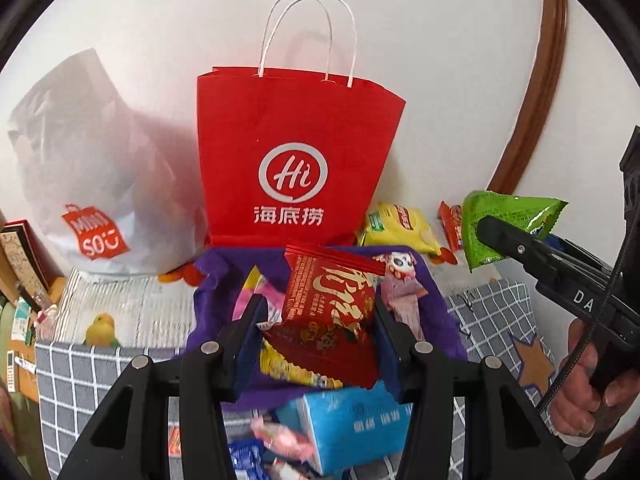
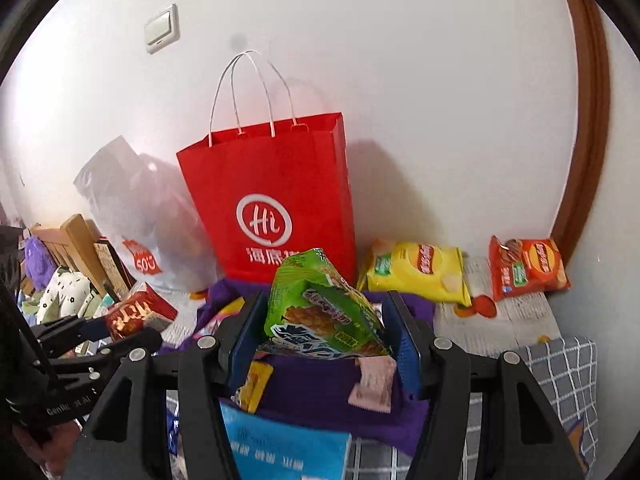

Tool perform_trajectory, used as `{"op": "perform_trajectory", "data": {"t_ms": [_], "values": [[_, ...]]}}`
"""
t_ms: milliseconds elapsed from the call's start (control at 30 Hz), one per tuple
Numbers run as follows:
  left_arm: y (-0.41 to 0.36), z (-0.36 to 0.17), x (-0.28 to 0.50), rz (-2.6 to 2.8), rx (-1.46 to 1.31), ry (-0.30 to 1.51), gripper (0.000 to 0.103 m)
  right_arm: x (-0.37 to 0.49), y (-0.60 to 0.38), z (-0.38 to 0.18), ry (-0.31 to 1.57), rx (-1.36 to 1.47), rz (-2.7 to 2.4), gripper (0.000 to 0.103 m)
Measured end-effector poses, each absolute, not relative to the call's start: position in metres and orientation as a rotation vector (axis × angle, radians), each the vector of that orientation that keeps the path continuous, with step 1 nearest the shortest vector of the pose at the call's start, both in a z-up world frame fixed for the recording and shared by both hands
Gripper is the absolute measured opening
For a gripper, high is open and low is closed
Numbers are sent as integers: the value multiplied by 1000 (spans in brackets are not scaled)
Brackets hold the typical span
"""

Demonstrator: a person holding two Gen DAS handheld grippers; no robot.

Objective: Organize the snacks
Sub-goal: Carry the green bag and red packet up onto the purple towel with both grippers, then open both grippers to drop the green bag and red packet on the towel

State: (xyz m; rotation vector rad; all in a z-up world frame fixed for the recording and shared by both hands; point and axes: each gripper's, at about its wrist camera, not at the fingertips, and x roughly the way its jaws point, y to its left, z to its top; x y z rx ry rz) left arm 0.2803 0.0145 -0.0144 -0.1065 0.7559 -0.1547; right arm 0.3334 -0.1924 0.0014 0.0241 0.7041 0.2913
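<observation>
- Left tongs [image 1: 316,320] pinching a red foil snack packet with gold lettering [image 1: 328,300], held up in front of the tall red paper carrier bag with white twisted handles [image 1: 296,152].
- Right tongs [image 2: 324,328] pinching a green crinkled snack packet [image 2: 320,308], likewise raised just in front of the red bag, slightly to its right.
- Judged early to midway: two packets in hand, none seen inside the red bag, its mouth hidden from both views.
- Left to sort: yellow crisp bag [image 2: 416,272] and orange crisp bag [image 2: 528,266] lying right of the red bag against the wall; small pink wrapped sweet [image 2: 372,384], yellow sachet [image 2: 254,386] and other wrappers on the purple cloth [image 2: 320,396] below the red bag.
- Blue tissue pack [image 1: 352,420] nearest the cameras, below the red bag.
- Room: open air above the red bag's rim, handles standing upright in the way; white plastic shopping bag [image 1: 104,184] crowding its left; wall directly behind.
</observation>
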Motion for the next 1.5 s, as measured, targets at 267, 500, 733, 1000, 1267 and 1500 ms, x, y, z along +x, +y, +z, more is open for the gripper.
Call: {"op": "perform_trajectory", "data": {"t_ms": [267, 500, 733, 1000, 1267, 1500], "values": [[18, -32, 320, -156, -143, 778, 49, 365, -188, -20, 723, 46, 305, 59], [25, -63, 340, -155, -155, 837, 49, 388, -184, -60, 807, 24, 306, 59], [37, -75, 347, -142, -177, 860, 49, 405, -184, -90, 903, 7, 273, 59], [45, -80, 353, -126, -186, 878, 49, 413, -187, -107, 952, -1, 252, 59], [49, -86, 358, -118, -196, 897, 49, 421, -192, -121, 1003, -4, 230, 59], [43, -97, 364, -121, -186, 936, 49, 426, -191, -138, 1070, -14, 223, 59]]}}
